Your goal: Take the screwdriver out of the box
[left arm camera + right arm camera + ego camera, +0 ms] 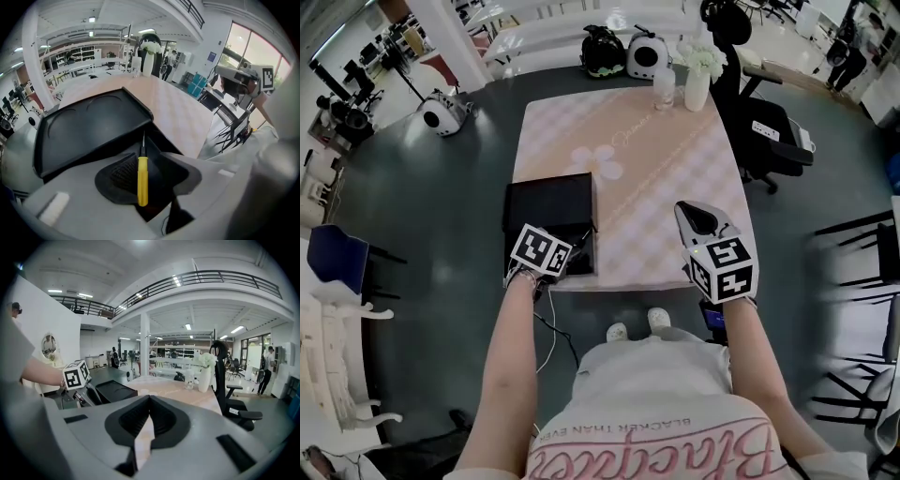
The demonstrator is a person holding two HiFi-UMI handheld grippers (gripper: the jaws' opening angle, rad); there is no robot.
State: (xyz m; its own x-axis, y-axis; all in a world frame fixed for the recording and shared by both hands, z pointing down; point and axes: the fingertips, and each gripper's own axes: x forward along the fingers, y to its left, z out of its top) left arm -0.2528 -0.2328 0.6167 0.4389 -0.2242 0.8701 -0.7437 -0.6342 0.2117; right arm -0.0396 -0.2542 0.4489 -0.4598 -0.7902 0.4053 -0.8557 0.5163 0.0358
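A black box stands open at the front left of the table, its lid tipped back. Inside lies the screwdriver, yellow handle towards me and thin shaft pointing at the hinge. My left gripper dips steeply into the box. Its jaws stand a little apart on either side of the handle, which lies close by the left pad. The head view hides the screwdriver under the marker cube. My right gripper hovers over the table's front right, tips together and empty.
The table has a pink checked cloth. A white vase of flowers and a glass jar stand at its far edge. A black office chair is at the right, bags lie beyond, and a blue chair stands at the left.
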